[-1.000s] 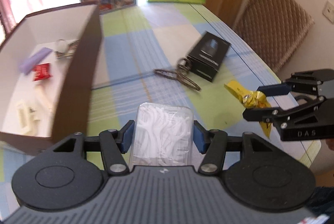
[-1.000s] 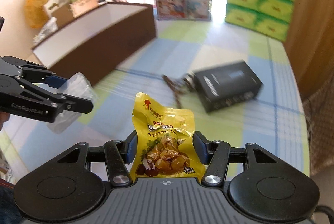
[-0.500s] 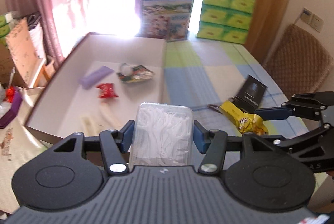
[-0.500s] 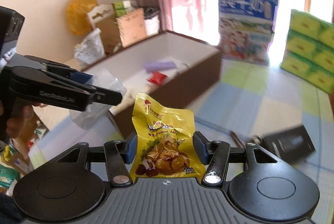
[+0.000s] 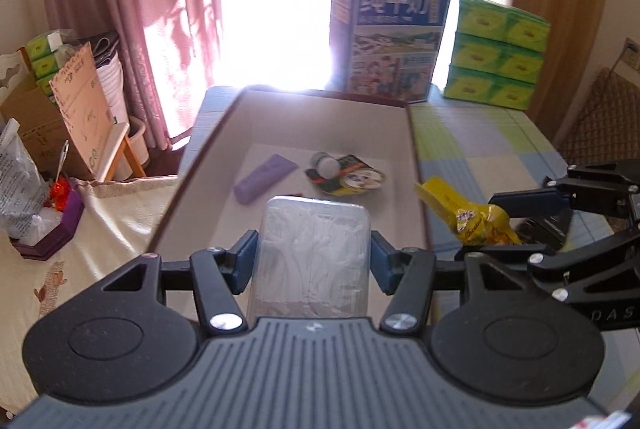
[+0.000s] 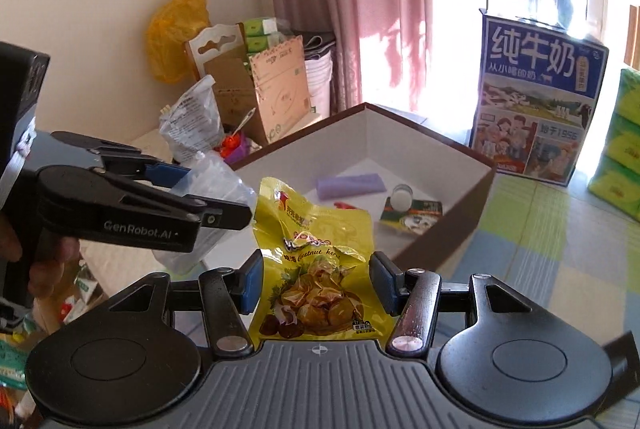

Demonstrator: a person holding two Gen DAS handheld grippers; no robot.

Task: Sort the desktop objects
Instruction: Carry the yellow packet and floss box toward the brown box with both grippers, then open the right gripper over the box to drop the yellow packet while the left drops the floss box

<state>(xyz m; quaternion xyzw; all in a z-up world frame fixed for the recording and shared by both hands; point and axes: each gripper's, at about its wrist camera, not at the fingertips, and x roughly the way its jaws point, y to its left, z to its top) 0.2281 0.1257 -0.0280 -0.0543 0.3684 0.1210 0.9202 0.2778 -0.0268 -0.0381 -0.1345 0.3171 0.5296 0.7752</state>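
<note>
My left gripper (image 5: 312, 255) is shut on a clear plastic box of white floss picks (image 5: 312, 253), held above the near end of the brown storage box (image 5: 416, 149). My right gripper (image 6: 316, 279) is shut on a yellow chestnut snack bag (image 6: 316, 261), held in the air just right of that box's right wall. In the left wrist view the snack bag (image 5: 468, 217) and the right gripper (image 5: 532, 225) show at the right. In the right wrist view the left gripper (image 6: 224, 197) with the clear box (image 6: 208, 205) shows at the left. Inside the box lie a purple bar (image 5: 264, 179), a small round tin (image 5: 325, 161) and a printed packet (image 5: 356, 179).
A blue milk carton (image 5: 394, 37) and stacked green tissue packs (image 5: 496, 55) stand at the table's far end. A wicker chair (image 5: 604, 121) is at the right. Cardboard boxes and bags (image 6: 256, 85) crowd the left beside pink curtains. A hand (image 6: 44, 261) holds the left gripper.
Both grippers have swung left and risen with their loads, from over the checked cloth near the black box and scissors to over the brown storage box. Grips unchanged.
</note>
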